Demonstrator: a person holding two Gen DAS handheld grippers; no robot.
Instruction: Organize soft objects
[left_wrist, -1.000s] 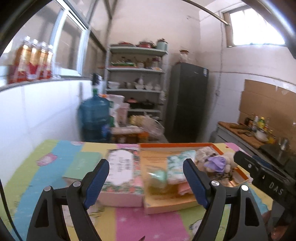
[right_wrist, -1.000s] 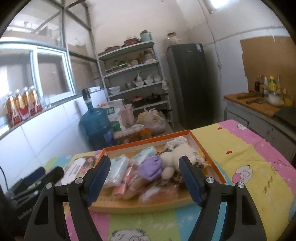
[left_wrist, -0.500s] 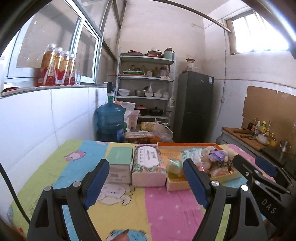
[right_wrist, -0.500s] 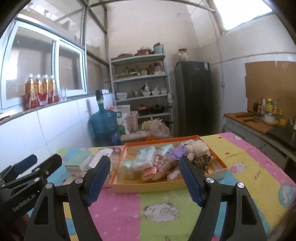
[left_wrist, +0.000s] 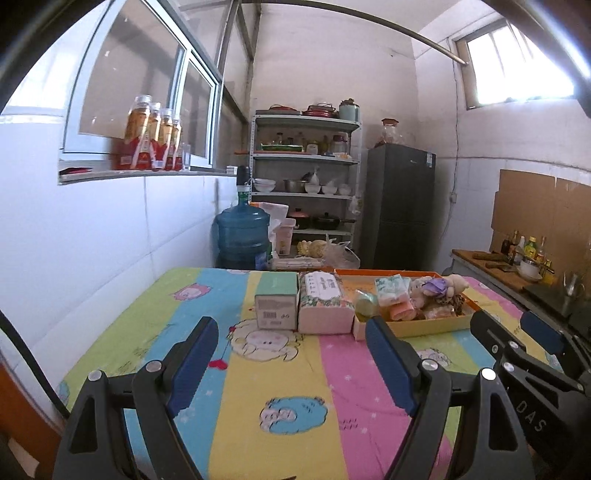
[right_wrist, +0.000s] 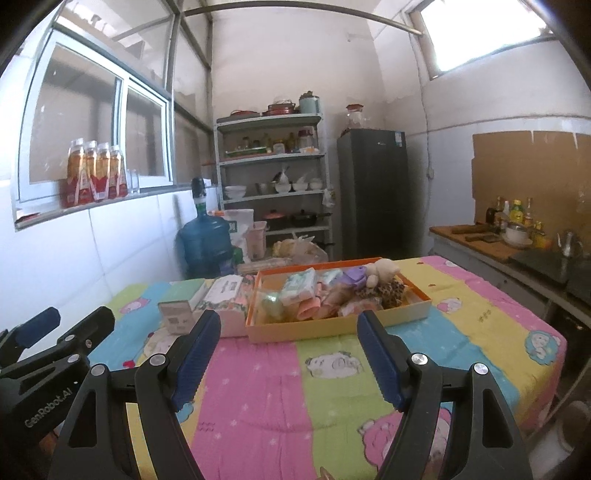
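An orange tray (right_wrist: 336, 325) (left_wrist: 436, 326) at the far side of the table holds several soft things: tissue packs (right_wrist: 299, 287), a plush bear with a purple hat (right_wrist: 373, 273) (left_wrist: 437, 285) and small pouches. Left of the tray lie a floral tissue pack (left_wrist: 323, 297) (right_wrist: 227, 291) and a green box (left_wrist: 277, 295) (right_wrist: 177, 314). My left gripper (left_wrist: 291, 345) is open and empty, well short of them. Facing the tray from a distance, my right gripper (right_wrist: 286, 339) is open and empty too. Each gripper shows at the edge of the other's view.
The table wears a striped cartoon cloth (right_wrist: 258, 387). Behind it stand a blue water jug (left_wrist: 242, 238), shelves of dishes (left_wrist: 304, 184) and a dark fridge (left_wrist: 400, 206). A counter with bottles (right_wrist: 513, 236) runs along the right. Bottles (left_wrist: 153, 138) line the window sill.
Both grippers have drawn back from the tray, which now looks smaller and farther off, with much more cloth showing in front. The jaws have stayed wide throughout.
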